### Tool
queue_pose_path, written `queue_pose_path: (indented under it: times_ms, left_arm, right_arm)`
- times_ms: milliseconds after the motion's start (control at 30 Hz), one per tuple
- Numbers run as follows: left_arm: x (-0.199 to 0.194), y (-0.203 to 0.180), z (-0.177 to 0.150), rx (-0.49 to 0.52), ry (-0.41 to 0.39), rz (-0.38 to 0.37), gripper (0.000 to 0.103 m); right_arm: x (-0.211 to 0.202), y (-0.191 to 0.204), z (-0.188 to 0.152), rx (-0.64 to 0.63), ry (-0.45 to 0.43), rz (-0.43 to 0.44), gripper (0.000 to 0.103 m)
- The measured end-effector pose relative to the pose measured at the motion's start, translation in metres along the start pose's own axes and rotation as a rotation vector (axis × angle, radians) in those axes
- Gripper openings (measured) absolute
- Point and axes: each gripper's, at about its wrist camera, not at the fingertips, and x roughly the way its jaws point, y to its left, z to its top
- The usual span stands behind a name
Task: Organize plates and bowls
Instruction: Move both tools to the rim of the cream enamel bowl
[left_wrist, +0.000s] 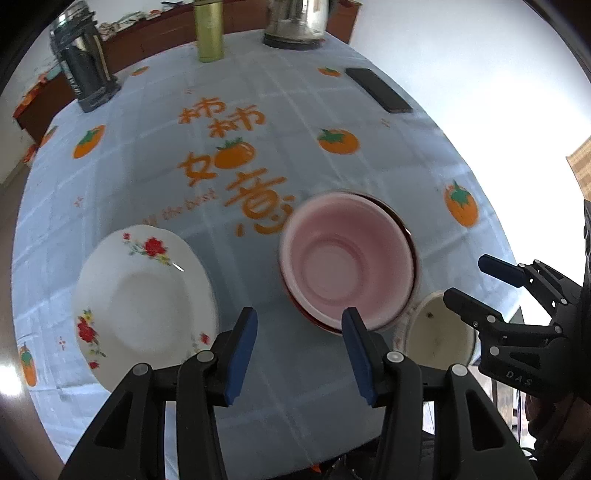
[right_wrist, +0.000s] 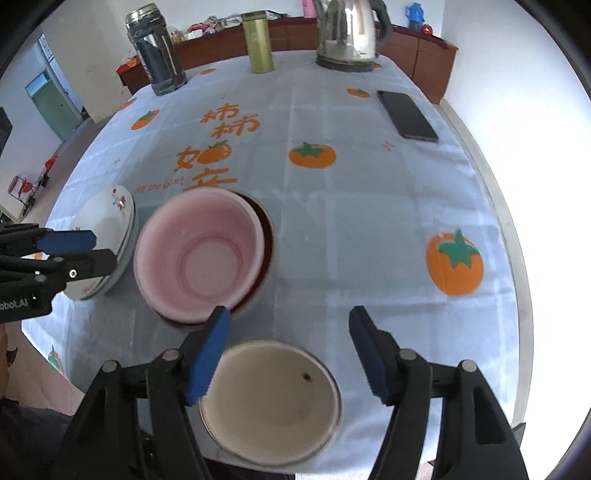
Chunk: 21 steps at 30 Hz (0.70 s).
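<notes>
While both grippers hang spread and empty, the cream bowl (right_wrist: 269, 400) at the worktop's near edge lies nearest the right gripper (right_wrist: 290, 354).

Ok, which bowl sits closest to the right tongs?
The cream bowl, right under the right tongs at the table's near edge; the pink bowl lies farther left.

Cloth (right_wrist: 369, 229) – pale blue check, printed with orange persimmons, green leaves and orange lettering. Plates (left_wrist: 144, 302) – white, red roses with green and yellow sprigs. Pink bowl (right_wrist: 199, 254), nested in a dark red one (right_wrist: 266, 236). Cream bowl (right_wrist: 271, 402), one dark speck. Pads (left_wrist: 242, 358) blue on black grippers. Phone (right_wrist: 406, 114) black; flask (right_wrist: 258, 42) olive-gold; kettle (right_wrist: 349, 33) silver.
</notes>
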Motion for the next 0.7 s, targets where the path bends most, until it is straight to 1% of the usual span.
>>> queue_pose_path:
  times_ms: [100,167,233,400,500,567,633,700]
  left_arm:
    - [0.003,-0.01,-0.005,0.018,0.009,-0.02,0.051]
    - [0.005,-0.019,-0.009,0.038,0.017,-0.034,0.051]
    - [0.006,-0.027,-0.012,0.061,0.023,-0.051,0.051]
    - [0.013,-0.047,-0.021,0.101,0.048,-0.079,0.05]
    - [0.019,-0.058,-0.025,0.119,0.07,-0.093,0.05]
    - [0.024,-0.065,-0.028,0.127,0.087,-0.106,0.05]
    - [0.028,-0.069,-0.03,0.134,0.107,-0.118,0.05]
    - [0.031,-0.074,-0.032,0.138,0.123,-0.131,0.05]
  right_arm:
    - [-0.002,-0.006,-0.012,0.012,0.016,-0.014,0.066]
    - [-0.002,-0.011,-0.02,0.022,0.034,-0.019,0.062]
    - [-0.002,-0.015,-0.027,0.03,0.047,-0.02,0.056]
    - [-0.002,-0.024,-0.044,0.045,0.076,-0.028,0.051]
    - [-0.002,-0.028,-0.052,0.054,0.089,-0.031,0.05]
    - [-0.001,-0.03,-0.057,0.058,0.097,-0.03,0.045]
    - [0.001,-0.032,-0.062,0.061,0.108,-0.026,0.037]
    - [0.003,-0.034,-0.066,0.063,0.118,-0.02,0.034]
